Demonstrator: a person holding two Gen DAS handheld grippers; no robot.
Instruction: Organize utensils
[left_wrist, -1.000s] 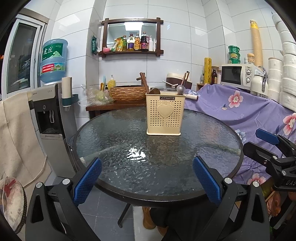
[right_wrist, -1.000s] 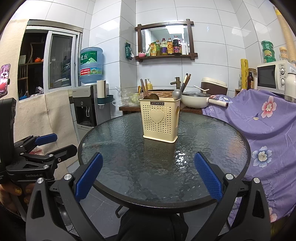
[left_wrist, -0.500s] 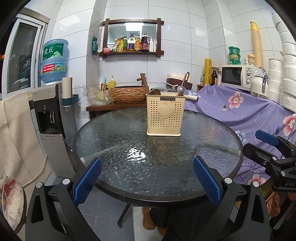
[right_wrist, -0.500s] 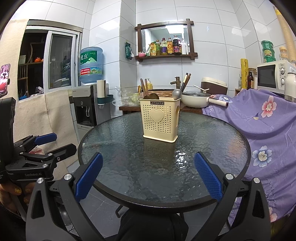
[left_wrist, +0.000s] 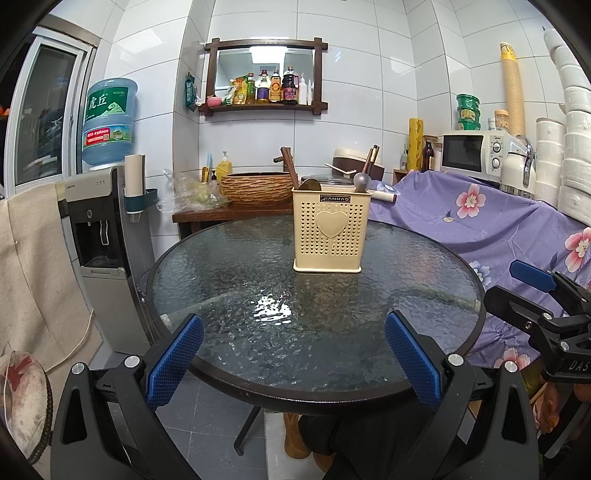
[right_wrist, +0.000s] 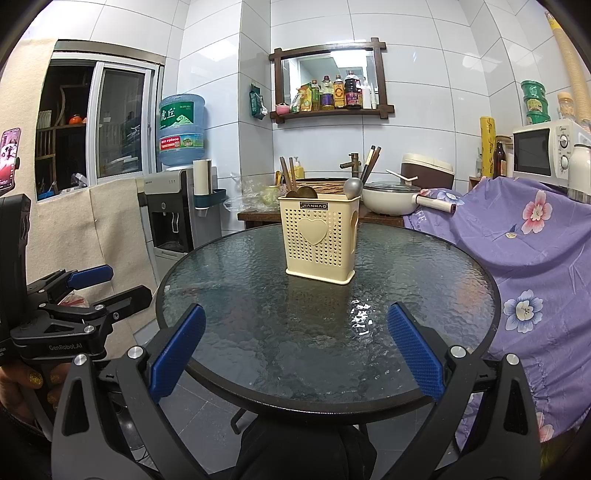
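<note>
The cream holder (left_wrist: 327, 230) stands upright mid-way on the round glass table (left_wrist: 229, 295), heart side facing the cameras, its spoons and chopsticks (right_wrist: 370, 162) poking upward – left gripper (left_wrist: 293, 354) and right gripper (right_wrist: 295, 345) both spread wide, empty, in a white-tiled kitchen.

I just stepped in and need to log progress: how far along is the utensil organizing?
Done, by the look of it: spoons and chopsticks stand in the beige utensil holder on the round glass table, with no loose utensils visible on the glass. In hand: nothing; the left tool and right tool are open and empty near the table's edge. Left: nothing visible.
</note>
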